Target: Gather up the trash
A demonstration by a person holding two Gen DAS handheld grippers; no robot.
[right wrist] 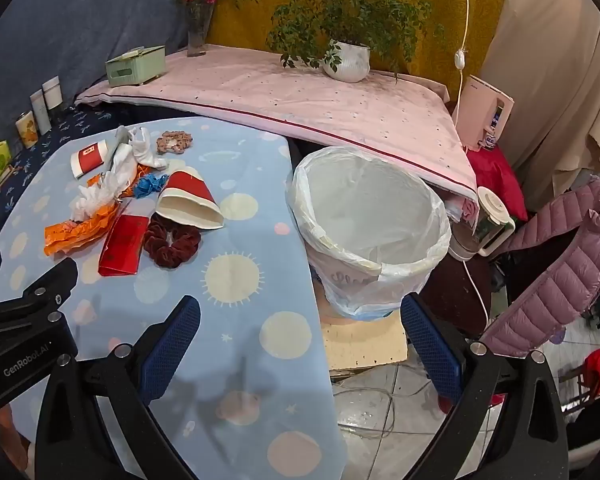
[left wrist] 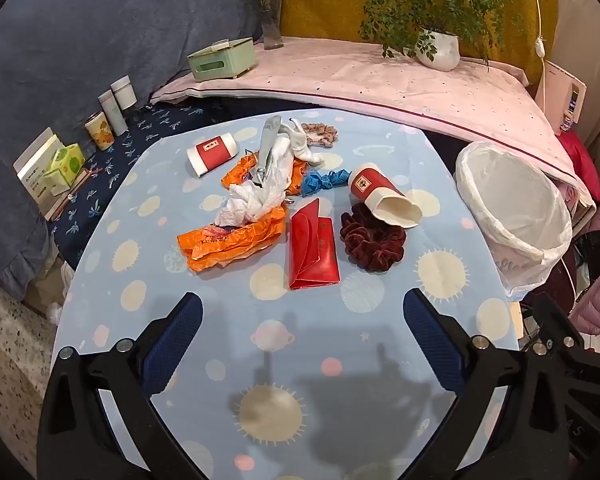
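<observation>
Left claw point(left wrist: 302, 312): jaws fully spread, nothing held, above the near worktop point(left wrist: 284, 360). Right claw point(right wrist: 300, 316): jaws fully spread, nothing held, over the worktop's right edge, near the bin point(right wrist: 370, 216). Mid-worktop: red envelope point(left wrist: 312, 248), maroon scrunchie point(left wrist: 372, 242), orange wrapper point(left wrist: 228, 240), tipped cup point(left wrist: 384, 196). Farther: white tissue point(left wrist: 260, 192), blue scrap point(left wrist: 324, 181), second cup point(left wrist: 212, 153), pink scrunchie point(left wrist: 320, 133). The lined bin stands right of the worktop.

Blue planet-print tablecloth point(left wrist: 284, 344) on the table, pink-covered surface point(right wrist: 320, 96) behind it, mustard-yellow wall hanging point(right wrist: 440, 4), grey-blue fabric point(left wrist: 100, 20) at left, beige curtain point(right wrist: 552, 80), potted plant point(right wrist: 346, 62), flower vase point(left wrist: 271, 20), tiled floor point(right wrist: 380, 412).
</observation>
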